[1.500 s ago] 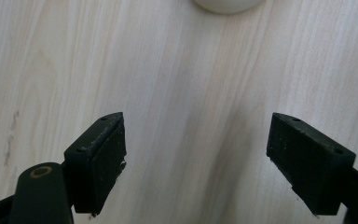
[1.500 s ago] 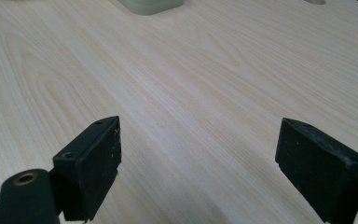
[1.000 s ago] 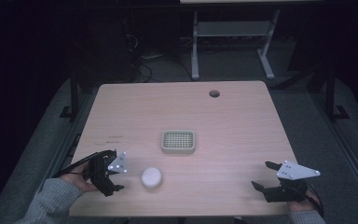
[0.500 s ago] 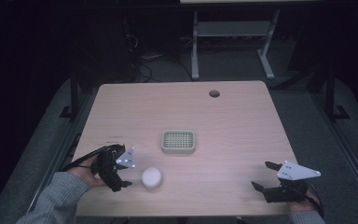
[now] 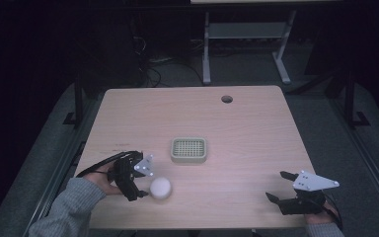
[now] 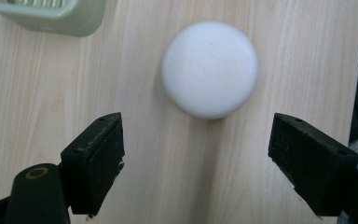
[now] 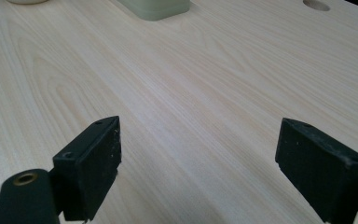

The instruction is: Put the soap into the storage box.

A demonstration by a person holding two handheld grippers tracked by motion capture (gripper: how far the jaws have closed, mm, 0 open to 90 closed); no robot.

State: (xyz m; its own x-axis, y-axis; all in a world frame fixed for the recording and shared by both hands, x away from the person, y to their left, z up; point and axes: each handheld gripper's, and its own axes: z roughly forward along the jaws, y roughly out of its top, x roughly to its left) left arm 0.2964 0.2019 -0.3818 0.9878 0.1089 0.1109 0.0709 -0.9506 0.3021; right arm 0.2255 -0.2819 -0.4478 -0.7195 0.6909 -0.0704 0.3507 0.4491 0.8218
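A white round puck lies on the wooden table near its front left. My left gripper is open just left of it. In the left gripper view the puck lies a little ahead of the open left gripper, apart from both jaws. A pale green gridded dish sits at the table's middle, and its corner is at the top left of that view. My right gripper stands open and empty at the front right, over bare wood in its own view.
A round cable hole is in the table near the far edge, also in the right gripper view. The green dish is far ahead of the right gripper. Dark floor and a metal stand lie beyond the table.
My left gripper has moved right, closing in on the white puck, which has stayed put. The right gripper has not moved.
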